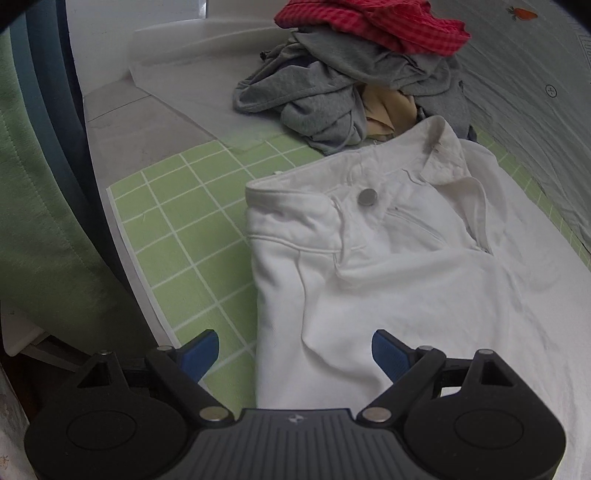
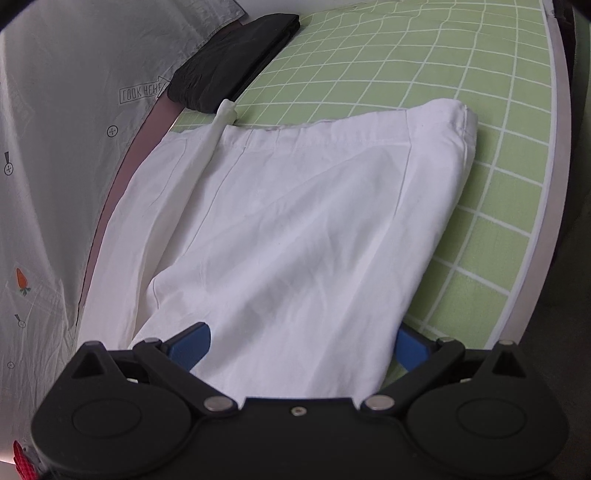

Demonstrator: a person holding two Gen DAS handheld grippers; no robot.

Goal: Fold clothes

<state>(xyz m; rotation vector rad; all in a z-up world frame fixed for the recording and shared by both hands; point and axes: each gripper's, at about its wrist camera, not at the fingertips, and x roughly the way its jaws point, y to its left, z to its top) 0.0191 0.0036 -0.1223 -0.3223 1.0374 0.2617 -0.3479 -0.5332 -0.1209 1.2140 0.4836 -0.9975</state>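
Left wrist view: left gripper (image 1: pixel 293 352) low over the waist end of the white trousers (image 1: pixel 388 266), blue-padded fingers (image 1: pixel 201 352) spread wide, nothing between them. One finger sits above the green grid mat (image 1: pixel 177 229), the other above the white cloth. Trousers lie flat on the mat, waistband toward the mat's far edge, metal button (image 1: pixel 367 196) showing, fly flap turned open. Beyond the waistband, a heap of unfolded clothes (image 1: pixel 351 85): grey garments, a beige piece, a red checked one (image 1: pixel 373 22) on top. Grey printed sheet (image 1: pixel 517 74) along the right side. Green fabric (image 1: pixel 33 221) hangs off the mat's left edge.

Right wrist view: right gripper (image 2: pixel 301 349) at the leg end of the white trousers (image 2: pixel 295 221), fingers (image 2: pixel 192 349) apart, cloth lying across the gap between them; whether the pads touch it I cannot tell. Legs are stacked, hems toward the mat's far side. Folded black garment (image 2: pixel 229 70) near the far left corner of the green grid mat (image 2: pixel 443 74), just beyond the hems. Grey printed sheet (image 2: pixel 55 129) at left.
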